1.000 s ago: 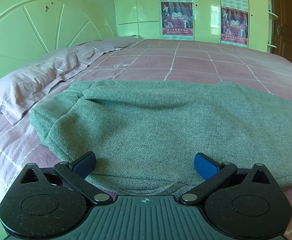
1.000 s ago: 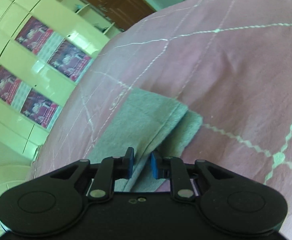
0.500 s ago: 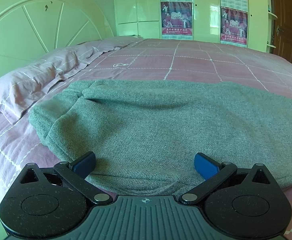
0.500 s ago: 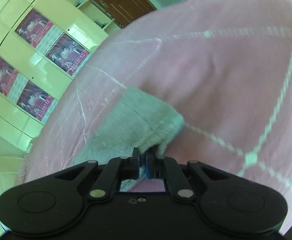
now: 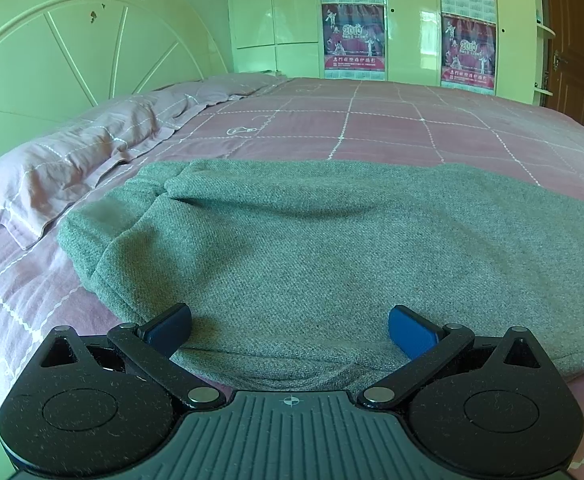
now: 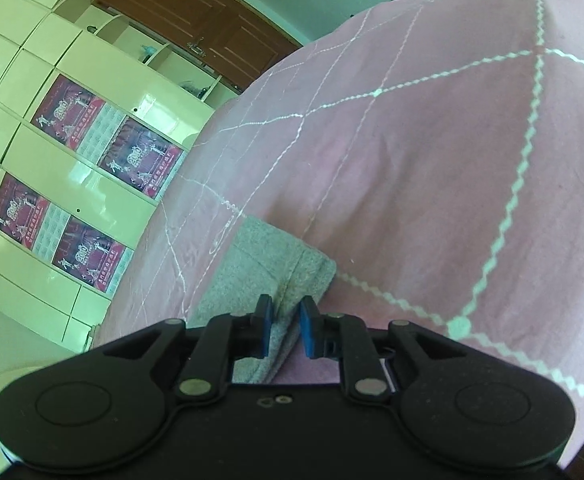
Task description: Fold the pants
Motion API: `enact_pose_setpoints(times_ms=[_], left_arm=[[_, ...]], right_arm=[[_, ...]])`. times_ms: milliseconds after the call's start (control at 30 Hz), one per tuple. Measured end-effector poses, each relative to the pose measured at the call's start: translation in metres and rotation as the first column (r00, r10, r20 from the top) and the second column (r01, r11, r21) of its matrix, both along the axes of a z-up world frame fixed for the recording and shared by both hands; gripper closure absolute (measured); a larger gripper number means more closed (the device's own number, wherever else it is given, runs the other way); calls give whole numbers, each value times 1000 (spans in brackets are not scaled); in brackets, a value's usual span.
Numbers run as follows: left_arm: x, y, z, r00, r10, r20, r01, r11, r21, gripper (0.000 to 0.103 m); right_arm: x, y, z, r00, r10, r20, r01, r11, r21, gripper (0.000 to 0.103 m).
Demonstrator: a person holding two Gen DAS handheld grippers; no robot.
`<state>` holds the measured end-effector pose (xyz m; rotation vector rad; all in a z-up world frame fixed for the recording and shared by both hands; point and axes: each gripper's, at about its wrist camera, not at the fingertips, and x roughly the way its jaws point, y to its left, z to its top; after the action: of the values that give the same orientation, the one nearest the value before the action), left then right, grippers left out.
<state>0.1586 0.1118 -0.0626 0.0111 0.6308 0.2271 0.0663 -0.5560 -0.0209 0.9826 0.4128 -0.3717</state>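
Grey-green pants (image 5: 312, 256) lie spread across the pink checked bed. My left gripper (image 5: 289, 328) is open wide, low over the near edge of the pants, its blue pads on either side of the cloth without pinching it. In the right wrist view the hem end of the pants (image 6: 275, 268) lies folded on the bed. My right gripper (image 6: 285, 330) has its blue pads closed narrowly on that hem end, with cloth between them.
A pink pillow (image 5: 63, 168) lies at the left by the cream headboard (image 5: 71, 52). A cream wardrobe with red posters (image 5: 372, 20) stands behind the bed. A brown door (image 5: 572, 40) is at the far right. The bed edge falls away at the left.
My right gripper closed tight on the hem end half a second ago, and its pads now stand slightly wider apart. Its view has shifted. My left gripper has barely moved.
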Motion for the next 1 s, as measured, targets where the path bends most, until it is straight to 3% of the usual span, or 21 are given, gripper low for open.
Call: enact_pose_setpoints(times_ms=[200, 267, 300, 367, 433, 500, 533, 567, 633, 733, 900, 933, 967, 1000], left_arm=[[0, 0, 0, 1000, -1, 0, 1, 1000, 0, 0], [0, 0, 0, 1000, -1, 0, 1, 1000, 0, 0], [0, 0, 0, 1000, -1, 0, 1, 1000, 0, 0], [0, 0, 0, 1000, -1, 0, 1, 1000, -1, 0], [0, 0, 0, 1000, -1, 0, 1, 1000, -1, 0], [0, 0, 0, 1000, -1, 0, 1, 1000, -1, 0], [0, 0, 0, 1000, -2, 0, 2, 1000, -3, 0], [0, 0, 0, 1000, -3, 0, 3, 1000, -5, 0], [0, 0, 0, 1000, -3, 0, 3, 1000, -5, 0], [1, 0, 0, 1000, -3, 1, 3, 1000, -3, 0], [1, 0, 0, 1000, -2, 1, 2, 1000, -4, 0], [2, -1, 0, 1000, -1, 1, 1, 1000, -2, 0], [2, -1, -1, 1000, -1, 1, 1, 1000, 0, 0], [2, -2, -1, 1000, -1, 1, 1, 1000, 0, 0]], right_arm=[[1, 16, 40, 999, 43, 29, -37, 980, -198, 103], [6, 20, 50, 998, 55, 16, -50, 973, -227, 102], [5, 20, 54, 997, 63, 52, -49, 971, -234, 103], [5, 16, 56, 993, 50, 108, -26, 976, -215, 103], [6, 5, 41, 994, 16, 111, 3, 985, -170, 103], [15, -11, 6, 998, 1, -65, -4, 999, -35, 103], [14, -18, -12, 997, 26, -69, -21, 998, 65, 103], [5, -20, -14, 1000, 3, -26, -1, 997, 80, 103], [-14, -17, -7, 998, -51, 34, 49, 997, 54, 92], [-19, -20, -14, 998, -53, 43, 48, 993, 105, 80], [-1, -23, -28, 997, -50, 51, 40, 983, 180, 75], [3, -23, -28, 998, -48, 48, 39, 983, 178, 75], [9, -21, -25, 999, -45, 15, 42, 989, 143, 95], [13, -19, -18, 1000, -27, -17, 28, 995, 97, 95]])
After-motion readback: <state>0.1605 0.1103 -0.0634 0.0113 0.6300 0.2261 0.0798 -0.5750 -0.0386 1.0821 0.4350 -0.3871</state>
